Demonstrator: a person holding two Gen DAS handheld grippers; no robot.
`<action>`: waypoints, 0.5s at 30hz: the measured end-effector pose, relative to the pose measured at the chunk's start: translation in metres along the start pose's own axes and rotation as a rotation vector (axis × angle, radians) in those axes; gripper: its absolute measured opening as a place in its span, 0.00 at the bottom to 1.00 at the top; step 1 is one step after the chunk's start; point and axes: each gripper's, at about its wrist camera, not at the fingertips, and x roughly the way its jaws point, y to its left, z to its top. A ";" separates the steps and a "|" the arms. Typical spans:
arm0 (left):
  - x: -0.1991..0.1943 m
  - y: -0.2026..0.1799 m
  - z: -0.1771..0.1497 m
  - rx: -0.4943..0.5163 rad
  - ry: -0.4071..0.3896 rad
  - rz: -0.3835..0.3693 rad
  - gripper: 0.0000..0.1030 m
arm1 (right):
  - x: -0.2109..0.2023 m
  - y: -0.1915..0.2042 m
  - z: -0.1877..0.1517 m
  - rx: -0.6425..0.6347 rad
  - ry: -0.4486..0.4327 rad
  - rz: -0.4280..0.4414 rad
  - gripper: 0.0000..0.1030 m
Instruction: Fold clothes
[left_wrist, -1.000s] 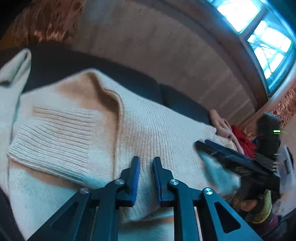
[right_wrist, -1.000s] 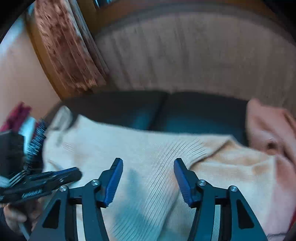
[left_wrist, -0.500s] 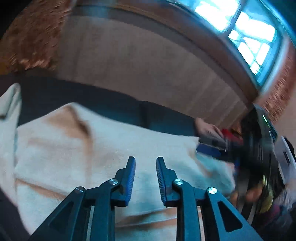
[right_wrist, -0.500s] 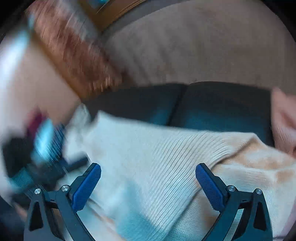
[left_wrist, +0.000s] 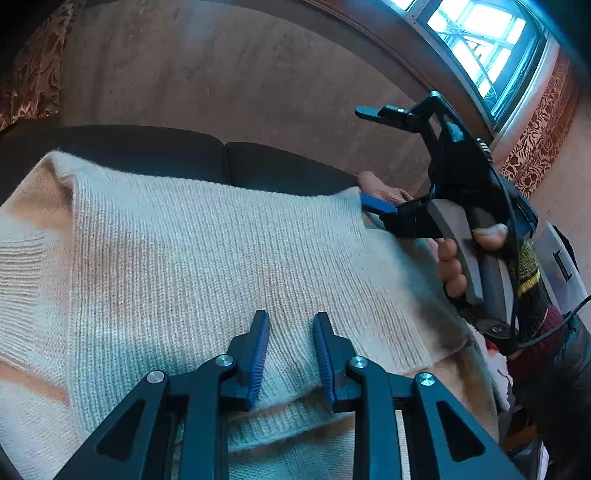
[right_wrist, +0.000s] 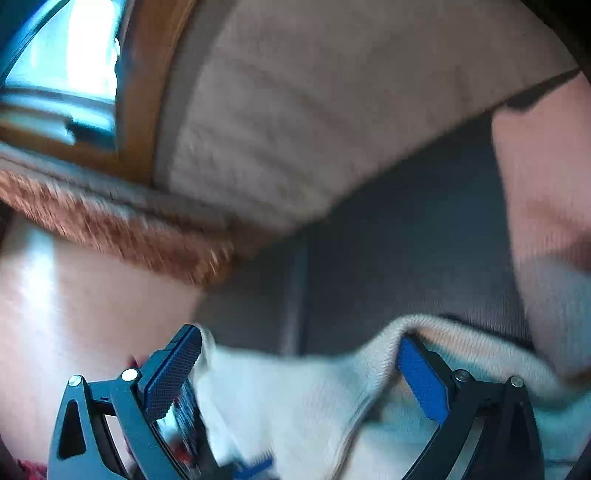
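Note:
A cream knit sweater (left_wrist: 207, 251) lies spread over a dark sofa seat (left_wrist: 155, 147). My left gripper (left_wrist: 291, 354) hovers just over its near part, jaws a small gap apart and empty. My right gripper (left_wrist: 365, 155) is at the sweater's far right corner, jaws wide open; its lower finger (left_wrist: 376, 203) is at the cloth's edge. In the blurred right wrist view the right gripper (right_wrist: 299, 369) is wide open with the sweater's edge (right_wrist: 295, 398) between its fingers.
The sofa's tan backrest (left_wrist: 240, 81) rises behind the seat. A window (left_wrist: 476, 40) and patterned curtain (left_wrist: 539, 129) are at the upper right. A pink garment (right_wrist: 543, 192) lies to the right on the sofa.
My right gripper opened wide, tilted and moved to the sweater's far right corner. My left gripper stayed low over the sweater, its small gap about the same.

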 end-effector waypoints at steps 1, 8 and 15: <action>0.000 0.000 0.000 -0.002 -0.001 -0.002 0.24 | 0.002 -0.003 0.000 0.019 -0.023 -0.013 1.00; -0.001 -0.006 -0.002 -0.010 -0.008 0.004 0.23 | -0.025 0.036 -0.036 -0.146 -0.093 -0.152 1.00; -0.071 0.046 0.012 -0.234 -0.190 -0.049 0.27 | 0.001 0.071 -0.096 -0.327 0.009 -0.162 1.00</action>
